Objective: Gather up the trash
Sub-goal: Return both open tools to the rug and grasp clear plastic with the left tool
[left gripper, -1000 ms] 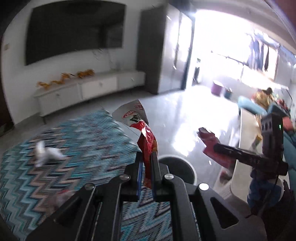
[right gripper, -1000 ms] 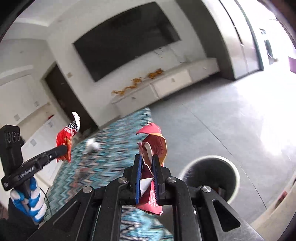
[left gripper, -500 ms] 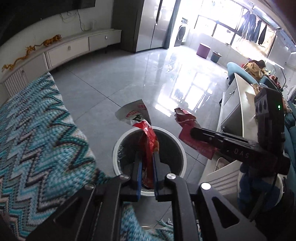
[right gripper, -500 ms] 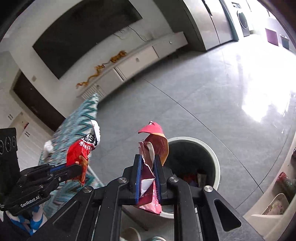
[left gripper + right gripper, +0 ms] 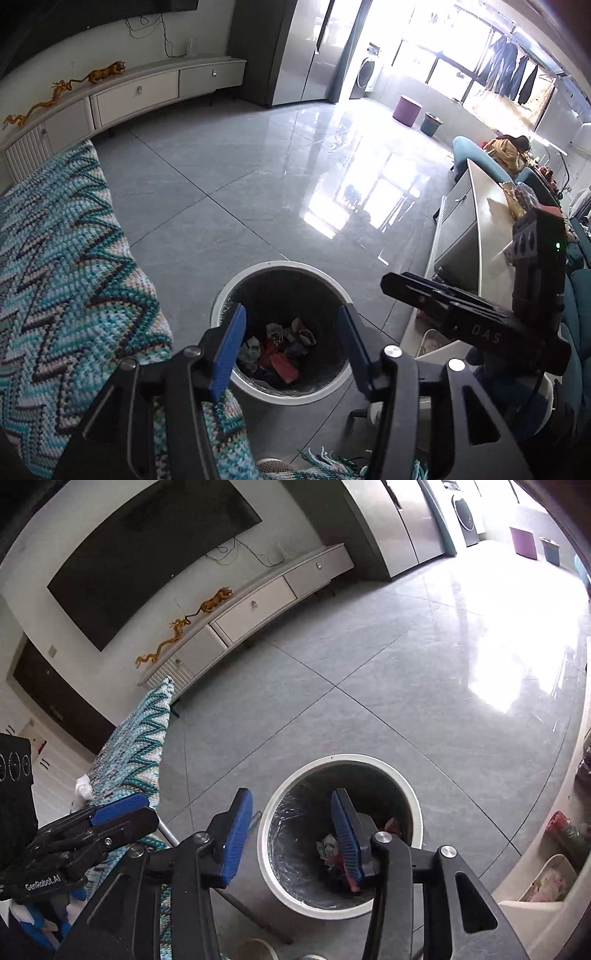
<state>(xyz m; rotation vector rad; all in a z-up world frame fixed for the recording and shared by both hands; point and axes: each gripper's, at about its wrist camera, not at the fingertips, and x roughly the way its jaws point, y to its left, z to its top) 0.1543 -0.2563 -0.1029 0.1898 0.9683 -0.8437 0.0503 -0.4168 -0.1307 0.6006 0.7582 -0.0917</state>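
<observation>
A round bin with a white rim (image 5: pixel 284 264) stands on the grey tile floor, dark-lined, with crumpled wrappers (image 5: pixel 280 350) at its bottom. My left gripper (image 5: pixel 291 343) hangs over the bin, its jaws opening and nothing between the blue pads. My right gripper (image 5: pixel 291 830) is also above the bin rim (image 5: pixel 347 757), jaws opening and empty, with wrappers (image 5: pixel 328 849) visible below it. In each wrist view the other gripper shows from the side: the right gripper (image 5: pixel 391 284) right of the bin, the left gripper (image 5: pixel 136 812) left of it.
A blue zigzag knit cloth (image 5: pixel 55 277) covers the surface left of the bin, with a white crumpled tissue (image 5: pixel 83 786) on it. A grey low cabinet (image 5: pixel 480 221) and a white container (image 5: pixel 546 878) stand to the right. A TV cabinet (image 5: pixel 147 92) lines the far wall.
Both grippers came down over the bin and opened. The red wrapper in each one is gone from the jaws and lies in the bin.
</observation>
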